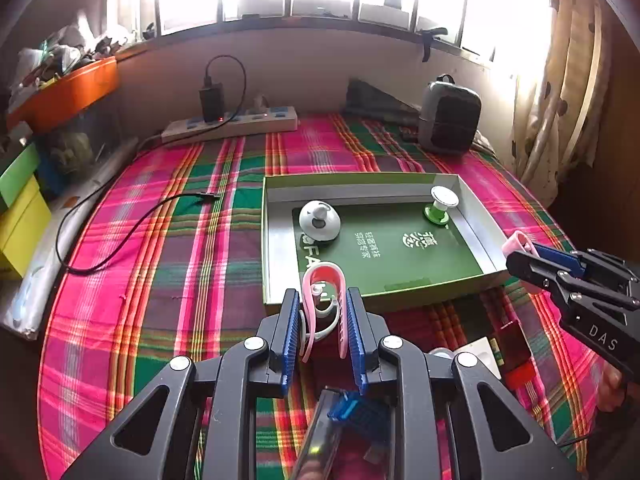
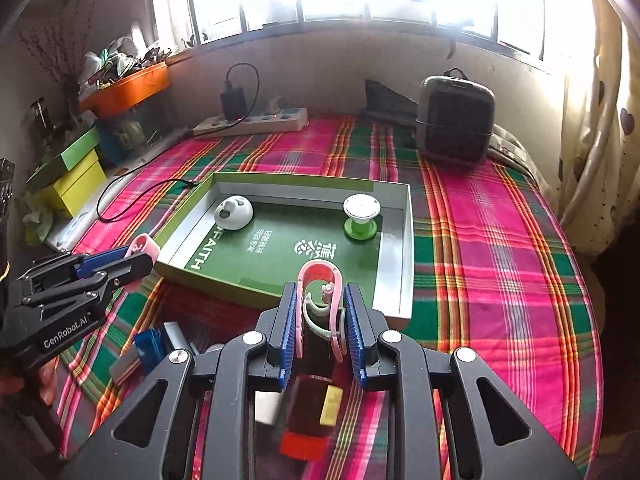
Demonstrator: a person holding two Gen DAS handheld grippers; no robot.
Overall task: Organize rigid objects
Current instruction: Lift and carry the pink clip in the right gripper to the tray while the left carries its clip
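Note:
Each gripper is shut on a pink U-shaped plastic clip. My left gripper [image 1: 322,312] holds its pink clip [image 1: 322,284] just above the near edge of the green shallow box [image 1: 362,294]. My right gripper [image 2: 320,308] holds its pink clip [image 2: 319,280] over the box's near rim [image 2: 394,312]. In the box stand a white round hook [image 1: 319,222] at the left and a green-and-white knob [image 1: 442,202] at the right. The right gripper shows at the right of the left wrist view [image 1: 520,250], the left gripper at the left of the right wrist view [image 2: 138,254].
Under the grippers on the plaid cloth lie a dark red box [image 2: 316,396], a white block [image 2: 268,406], a blue item [image 1: 356,410] and a grey bar [image 1: 318,440]. A power strip [image 1: 232,124], a black cable [image 1: 116,236] and a grey heater [image 1: 448,114] sit farther back.

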